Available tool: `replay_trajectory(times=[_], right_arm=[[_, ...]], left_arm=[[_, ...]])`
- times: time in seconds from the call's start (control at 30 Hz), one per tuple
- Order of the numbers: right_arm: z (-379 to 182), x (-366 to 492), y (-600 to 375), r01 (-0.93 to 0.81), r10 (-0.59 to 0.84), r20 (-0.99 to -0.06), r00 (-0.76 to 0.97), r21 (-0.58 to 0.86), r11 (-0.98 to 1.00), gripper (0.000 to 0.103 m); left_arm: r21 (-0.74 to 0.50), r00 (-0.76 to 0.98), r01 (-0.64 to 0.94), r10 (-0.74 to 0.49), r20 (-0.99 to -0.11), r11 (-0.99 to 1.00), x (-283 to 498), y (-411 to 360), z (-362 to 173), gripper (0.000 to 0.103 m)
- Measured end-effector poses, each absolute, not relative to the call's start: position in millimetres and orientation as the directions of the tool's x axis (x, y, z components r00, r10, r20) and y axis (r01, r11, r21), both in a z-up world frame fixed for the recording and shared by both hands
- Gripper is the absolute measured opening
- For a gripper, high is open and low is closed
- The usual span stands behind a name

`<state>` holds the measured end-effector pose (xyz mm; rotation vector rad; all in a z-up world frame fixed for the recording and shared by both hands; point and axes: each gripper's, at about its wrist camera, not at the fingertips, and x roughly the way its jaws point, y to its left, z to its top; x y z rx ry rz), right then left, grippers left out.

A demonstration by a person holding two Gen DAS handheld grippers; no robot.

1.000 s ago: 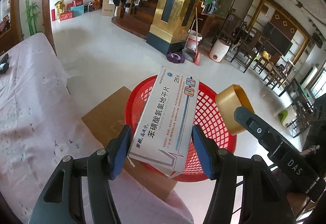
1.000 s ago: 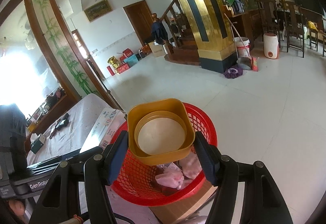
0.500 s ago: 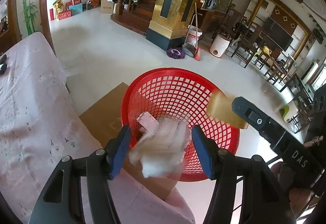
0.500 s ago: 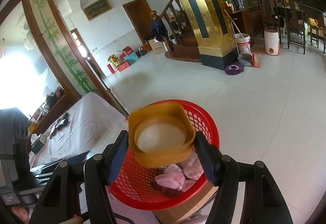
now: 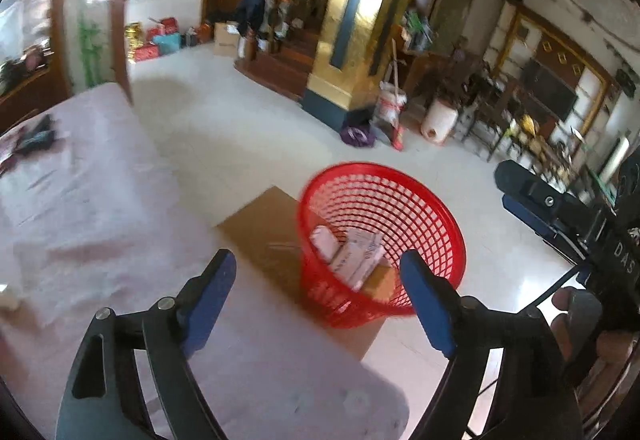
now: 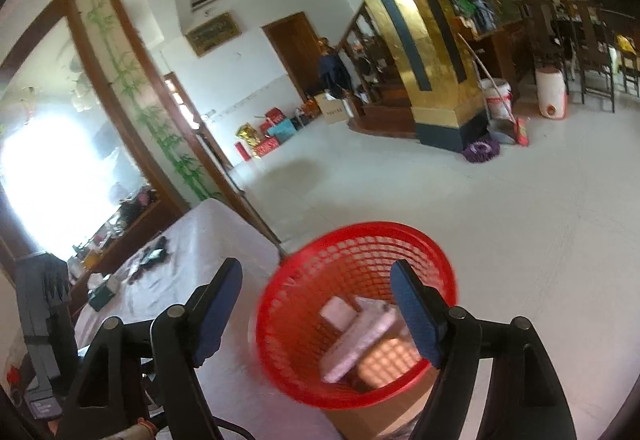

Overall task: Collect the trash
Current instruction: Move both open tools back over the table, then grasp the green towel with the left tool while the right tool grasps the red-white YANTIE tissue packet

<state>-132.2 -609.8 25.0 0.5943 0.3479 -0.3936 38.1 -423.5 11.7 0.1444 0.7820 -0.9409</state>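
Both claws just after release: the left gripper (image 5: 316, 280) and right gripper (image 6: 316, 304) have just been opening and now stand wide with nothing between the jaws, whereas a second ago they clasped a medicine box and a yellow tub over the red basket (image 5: 436, 200). The medicine box (image 5: 358, 260) now lies inside the basket with a pink packet (image 5: 325, 242) to its left, so this pair of trash items appears collected. Motion blur softens the basket's contents; the yellow tub (image 6: 384, 360) shows only as a dim shape through the mesh, and the cardboard (image 5: 264, 228) beneath is partly covered.

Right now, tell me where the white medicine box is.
In both wrist views, the medicine box lies inside the red basket, leaning beside pink trash.
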Motion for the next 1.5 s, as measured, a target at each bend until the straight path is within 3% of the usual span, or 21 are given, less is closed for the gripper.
replay_trajectory(times=[0.2,0.4,0.73,1.0,1.5], right_arm=[[64,-132,-544,0.302,-0.152,-0.322,0.935,0.493,0.816,0.086],[83,-112,-464,0.129,0.003,-0.264,0.965,0.483,0.866,0.091],[61,-50,-336,-0.087,0.264,-0.325,0.908,0.471,0.878,0.091],[26,3,-251,-0.160,0.378,-0.435,0.817,0.459,0.874,0.091],[-40,72,-174,-0.166,0.468,-0.581,0.666,0.496,0.852,0.091]], left_arm=[[-0.204,0.503,0.659,-0.625,-0.597,0.724,23,-306,53,0.085],[-0.145,0.698,0.466,-0.463,-0.546,0.873,13,-174,74,0.086],[-0.133,0.809,0.128,-0.181,-0.559,0.983,26,-1,63,0.086],[-0.174,0.781,0.003,-0.112,-0.614,0.985,48,51,41,0.086],[-0.189,0.699,-0.023,-0.119,-0.705,0.982,83,69,-7,0.086]])
